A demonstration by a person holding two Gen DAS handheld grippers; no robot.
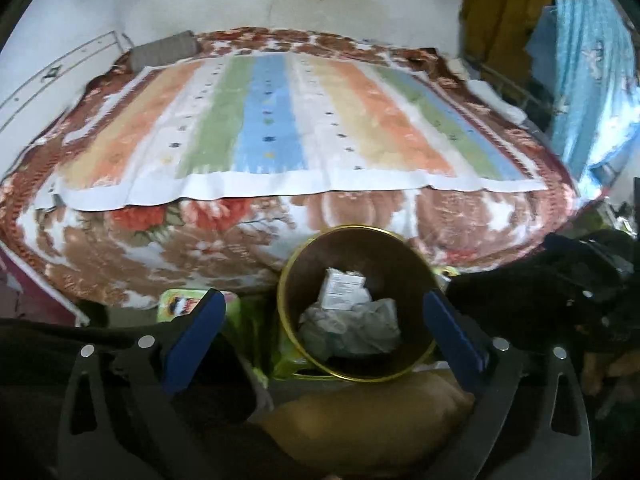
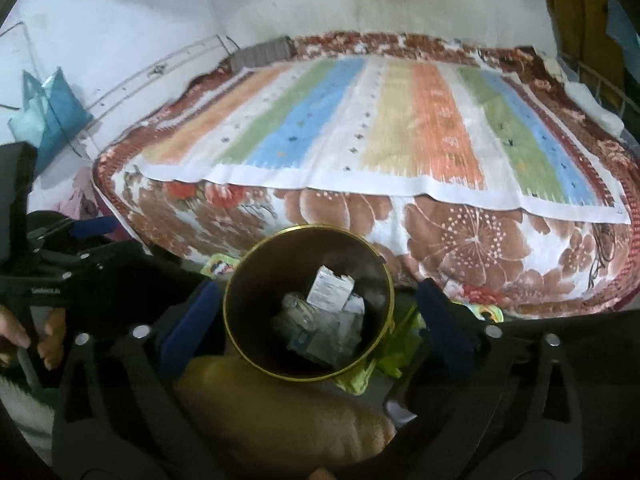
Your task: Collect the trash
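Observation:
A dark round bin with a gold rim (image 1: 298,344) stands on the floor at the foot of the bed; it also shows in the right wrist view (image 2: 236,336). Inside lie a white printed carton (image 1: 343,285) and crumpled grey-white paper (image 1: 352,330); in the right wrist view a carton (image 2: 329,290) and wrappers (image 2: 320,332). My left gripper (image 1: 324,304) is open and empty, its blue fingers on either side of the bin, above it. My right gripper (image 2: 318,292) is open and empty, also over the bin. The left gripper body shows at the left of the right wrist view (image 2: 60,264).
A bed with a floral blanket (image 1: 200,248) and a striped sheet (image 1: 280,120) fills the room ahead. Green packaging (image 2: 384,356) lies on the floor beside the bin. A tan cushion (image 1: 372,420) lies near me. A blue curtain (image 1: 592,80) hangs at the right.

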